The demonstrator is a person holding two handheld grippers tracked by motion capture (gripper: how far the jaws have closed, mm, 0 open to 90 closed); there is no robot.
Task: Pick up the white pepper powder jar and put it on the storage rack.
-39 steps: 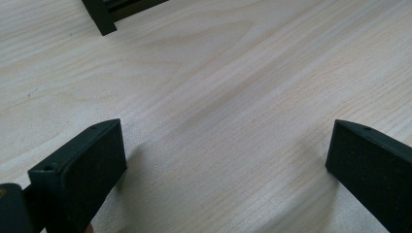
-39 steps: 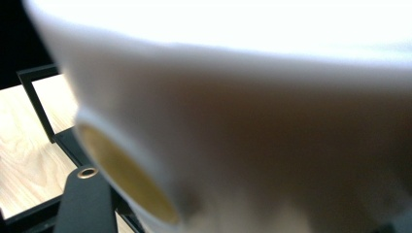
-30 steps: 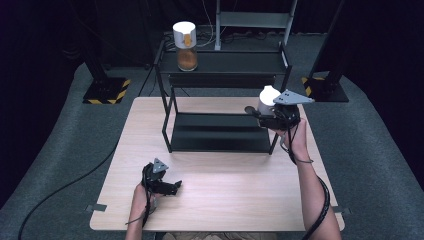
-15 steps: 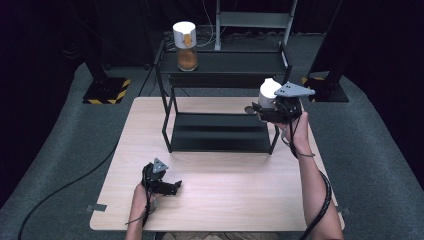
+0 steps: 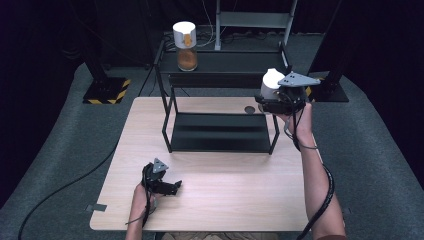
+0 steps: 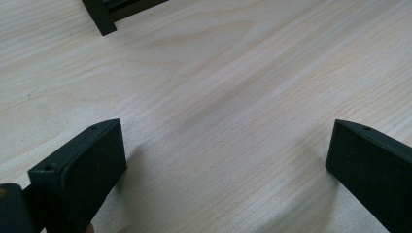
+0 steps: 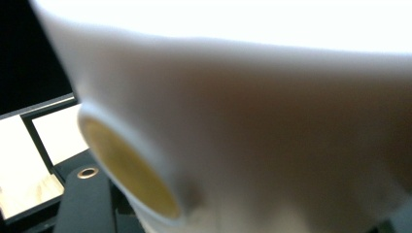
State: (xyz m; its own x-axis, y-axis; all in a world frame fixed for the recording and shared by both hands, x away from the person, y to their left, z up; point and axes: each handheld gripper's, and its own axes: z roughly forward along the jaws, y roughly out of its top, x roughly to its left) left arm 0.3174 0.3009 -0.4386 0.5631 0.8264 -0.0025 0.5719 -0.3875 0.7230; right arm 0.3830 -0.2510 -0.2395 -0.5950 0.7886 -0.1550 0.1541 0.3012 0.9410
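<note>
Closest to me, my left gripper [image 5: 172, 187] rests low on the pale wooden table [image 5: 225, 200], near its front edge. Its two black jaws stand wide apart with nothing but bare wood grain between them. Just ahead of those jaws, a black foot of the shelf rack [image 6: 101, 19] stands on the tabletop.

Farther out and well off to the other side, my right hand [image 5: 299, 117] holds my right gripper [image 5: 265, 97] lifted above the table, beside the rack's far right post and about level with its upper shelf. The grey three-cornered plate on top of the gripper points outward, and its cable trails down along my forearm. Its jaws are closed on a white jar [image 5: 271, 82], which sits between them, tilted. In the right gripper view the jar is very near the camera and blurred: a white wall and a round opening with a yellowish inside [image 7: 128, 170].

Beyond and below the held jar, a small dark round disc [image 5: 249, 109] lies on the table, just beside the rack's back right leg. The black shelf rack [image 5: 220, 132] stands across the middle of the table, its lower shelf bare.

Farthest from both grippers, on the upper shelf's left end, a second jar [image 5: 185, 46] stands upright, with a white top and an orange-brown lower part.
</note>
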